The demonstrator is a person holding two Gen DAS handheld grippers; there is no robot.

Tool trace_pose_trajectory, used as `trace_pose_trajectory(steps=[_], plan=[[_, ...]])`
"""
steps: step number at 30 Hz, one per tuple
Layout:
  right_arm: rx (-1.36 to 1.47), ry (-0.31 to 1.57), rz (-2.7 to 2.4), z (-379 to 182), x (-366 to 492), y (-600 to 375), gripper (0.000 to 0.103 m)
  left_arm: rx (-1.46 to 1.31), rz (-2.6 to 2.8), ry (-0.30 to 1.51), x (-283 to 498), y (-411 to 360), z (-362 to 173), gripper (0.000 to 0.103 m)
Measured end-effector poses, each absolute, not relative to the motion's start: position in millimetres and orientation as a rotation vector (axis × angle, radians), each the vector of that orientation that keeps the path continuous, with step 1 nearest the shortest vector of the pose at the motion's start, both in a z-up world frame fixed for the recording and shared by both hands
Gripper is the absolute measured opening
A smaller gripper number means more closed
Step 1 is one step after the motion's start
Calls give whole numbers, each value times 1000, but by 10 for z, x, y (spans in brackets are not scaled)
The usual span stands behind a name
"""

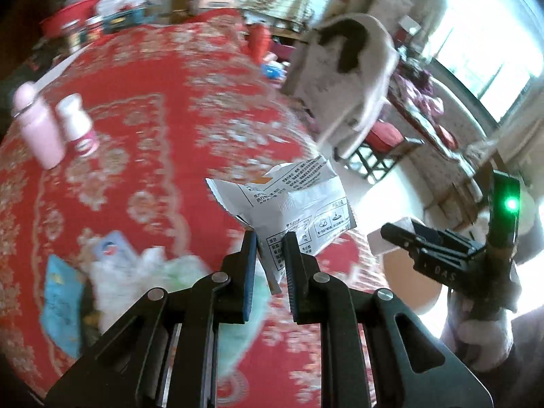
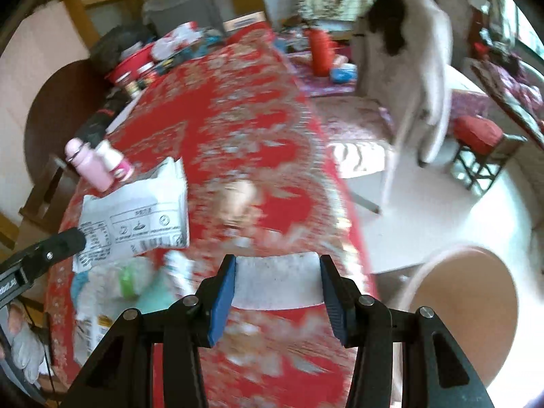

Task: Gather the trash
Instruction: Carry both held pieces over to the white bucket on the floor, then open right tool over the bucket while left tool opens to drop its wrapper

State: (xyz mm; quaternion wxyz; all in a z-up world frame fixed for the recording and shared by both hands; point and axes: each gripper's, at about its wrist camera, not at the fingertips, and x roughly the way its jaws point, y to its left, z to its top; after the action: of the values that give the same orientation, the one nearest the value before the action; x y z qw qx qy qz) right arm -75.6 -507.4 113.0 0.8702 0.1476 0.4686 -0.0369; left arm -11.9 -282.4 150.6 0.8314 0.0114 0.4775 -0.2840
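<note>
- Your left claw was pinching a crumpled white wrapper printed with small black text; its two dark pads were pressed close on the wrapper's lower corner.
- The wrapper stood up and away from the claw, raised off the red patterned cloth that covered the counter.
- In the right wrist view the same wrapper showed at the left, with the left claw's black tip on its lower left corner.
- Your right claw was pinching a flat, pale grey-white piece; its blue pads stood partly apart, one against each side edge of the piece.
- What that piece was could not be told; it was blurred.
- From the left wrist view, your right claw appeared at the right edge with a green light lit on its housing, and a white piece showed at its tip.
- More trash lay on the cloth near the left claw: a blue packet and a blurred heap of white and green wrapping.
- A pink bottle and a small white bottle with a red label stood side by side farther off on the cloth.
- A round tan bin sat on the floor beside the counter, just right of the right claw.
- A chair draped with a pale garment stood beyond the counter's edge.
</note>
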Motion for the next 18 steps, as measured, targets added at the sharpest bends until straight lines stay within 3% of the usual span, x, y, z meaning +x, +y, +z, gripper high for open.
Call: trace_pose_trajectory(steps=[18], plan=[[467, 1067, -396, 705, -1877, -6680, 50, 196, -856, 1116, -958, -4641, 1084, 14]])
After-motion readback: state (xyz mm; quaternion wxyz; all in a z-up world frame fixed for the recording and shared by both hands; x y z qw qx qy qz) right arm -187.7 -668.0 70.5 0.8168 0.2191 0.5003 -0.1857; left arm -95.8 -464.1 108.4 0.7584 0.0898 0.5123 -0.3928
